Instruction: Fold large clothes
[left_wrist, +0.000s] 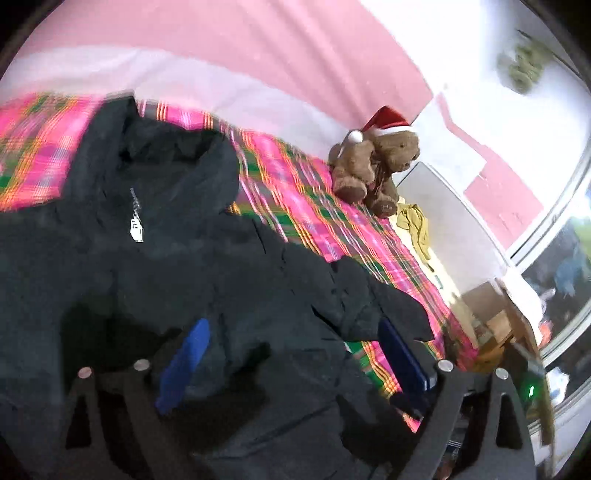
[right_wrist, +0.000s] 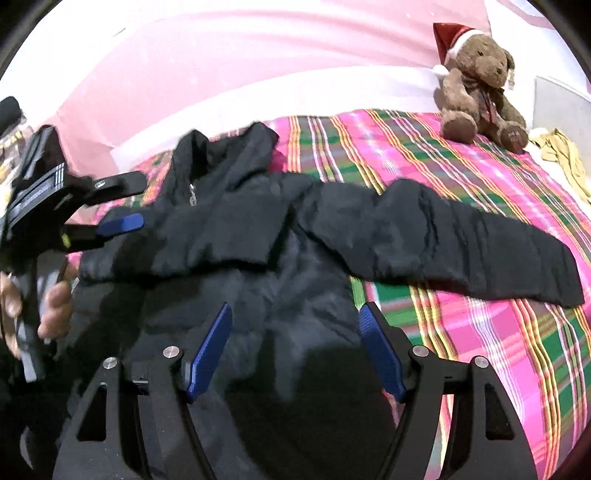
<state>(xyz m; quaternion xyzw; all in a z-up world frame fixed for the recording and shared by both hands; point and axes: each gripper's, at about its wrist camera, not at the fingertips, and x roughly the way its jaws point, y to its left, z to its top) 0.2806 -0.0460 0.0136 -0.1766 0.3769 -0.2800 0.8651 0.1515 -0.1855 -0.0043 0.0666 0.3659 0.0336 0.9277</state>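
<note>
A black padded hooded jacket (left_wrist: 177, 266) lies spread on a pink and green plaid bedspread (left_wrist: 295, 184), its silver zip pull (left_wrist: 136, 229) facing up. In the right wrist view the jacket (right_wrist: 229, 229) has its left part folded across the front, and one sleeve (right_wrist: 461, 251) stretches out to the right. My left gripper (left_wrist: 291, 358) is open wide just above the jacket near a sleeve end, gripping nothing. It also shows at the jacket's left edge as the left gripper (right_wrist: 125, 203), held by a hand (right_wrist: 55, 306). My right gripper (right_wrist: 295, 332) hangs open over the jacket's lower body.
A brown teddy bear in a Santa hat (right_wrist: 480, 85) sits at the bed's far right corner, also seen as the bear (left_wrist: 376, 166). A yellow cloth (right_wrist: 561, 155) lies beside it. A pink wall (right_wrist: 258, 55) runs behind the bed. A window (left_wrist: 565, 277) is at right.
</note>
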